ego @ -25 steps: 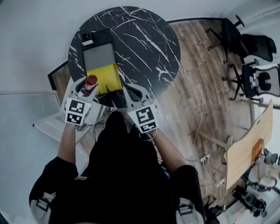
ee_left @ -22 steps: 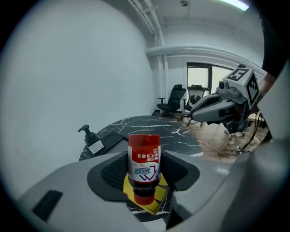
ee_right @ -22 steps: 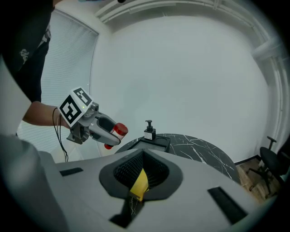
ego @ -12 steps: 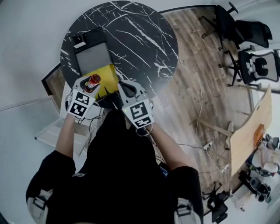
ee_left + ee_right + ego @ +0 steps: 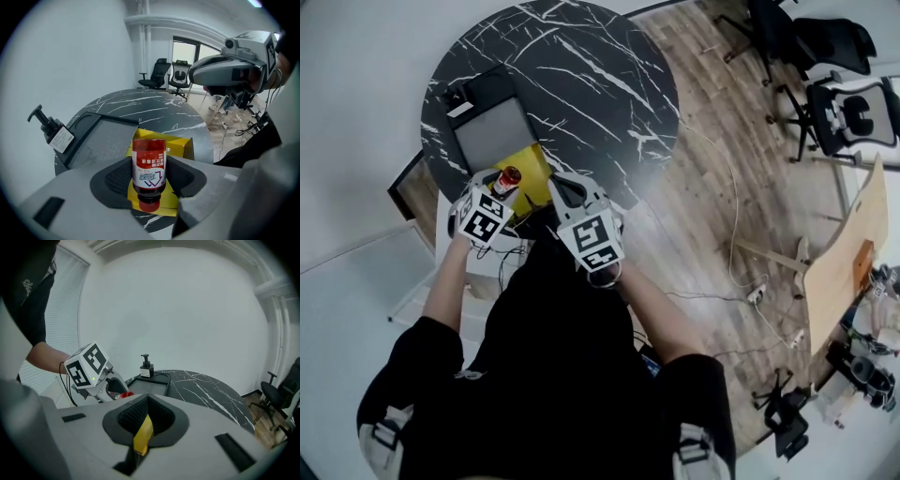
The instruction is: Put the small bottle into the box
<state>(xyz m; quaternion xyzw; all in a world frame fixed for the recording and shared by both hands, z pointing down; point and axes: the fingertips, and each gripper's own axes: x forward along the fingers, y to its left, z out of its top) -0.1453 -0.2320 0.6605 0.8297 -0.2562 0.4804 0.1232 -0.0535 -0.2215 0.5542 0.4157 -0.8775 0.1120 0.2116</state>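
Left hand-held gripper point(image 5: 502, 189) clamped on small bottle point(image 5: 149, 168), red cap towards camera. Bottle off bench, above yellow flap point(image 5: 180, 145), just short of box point(image 5: 492, 133) opening. Right hand-held gripper point(image 5: 143, 427) pinched narrow on flap edge. Box sits at left side of round marble bench point(image 5: 600, 84), flap end at near rim. Right half of bench bare. Pump bottle point(image 5: 49, 129) at far box corner. Small bottle label: white, red characters, blue arrow mark, text not legible. Pump bottle label too small to read.
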